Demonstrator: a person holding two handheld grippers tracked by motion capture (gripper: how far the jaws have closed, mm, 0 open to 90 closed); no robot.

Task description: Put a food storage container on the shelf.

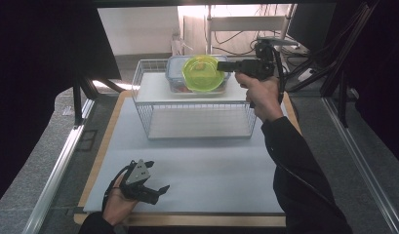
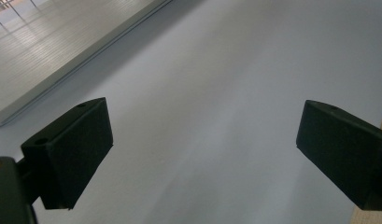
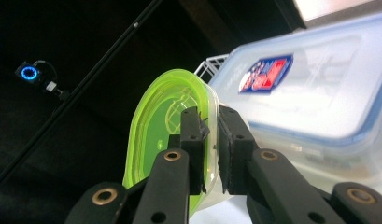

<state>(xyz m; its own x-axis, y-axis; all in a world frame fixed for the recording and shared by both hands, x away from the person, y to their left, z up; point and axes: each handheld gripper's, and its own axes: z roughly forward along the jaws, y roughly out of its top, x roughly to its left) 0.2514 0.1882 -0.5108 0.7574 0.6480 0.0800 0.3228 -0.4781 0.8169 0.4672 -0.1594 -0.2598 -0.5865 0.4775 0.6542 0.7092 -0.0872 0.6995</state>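
Observation:
My right gripper (image 1: 224, 66) is raised over the white wire rack (image 1: 194, 100) and is shut on the rim of a lime-green round plastic lid (image 1: 203, 73), held tilted on edge. In the right gripper view the lid (image 3: 165, 135) is pinched between the two black pads (image 3: 193, 140). Right behind it a clear storage box with a blue-edged lid (image 1: 176, 73) sits on the rack's top shelf; its label (image 3: 265, 73) shows close up. My left gripper (image 1: 150, 187) rests low on the pale mat (image 1: 207, 175) near the front left, jaws open and empty (image 2: 202, 154).
The wire rack has a lower shelf (image 1: 197, 123) with nothing on it. A wooden board edge (image 1: 102, 146) frames the mat. Metal rails (image 1: 58, 165) run along both sides of the table, and cables and a stand (image 1: 304, 58) crowd the far right.

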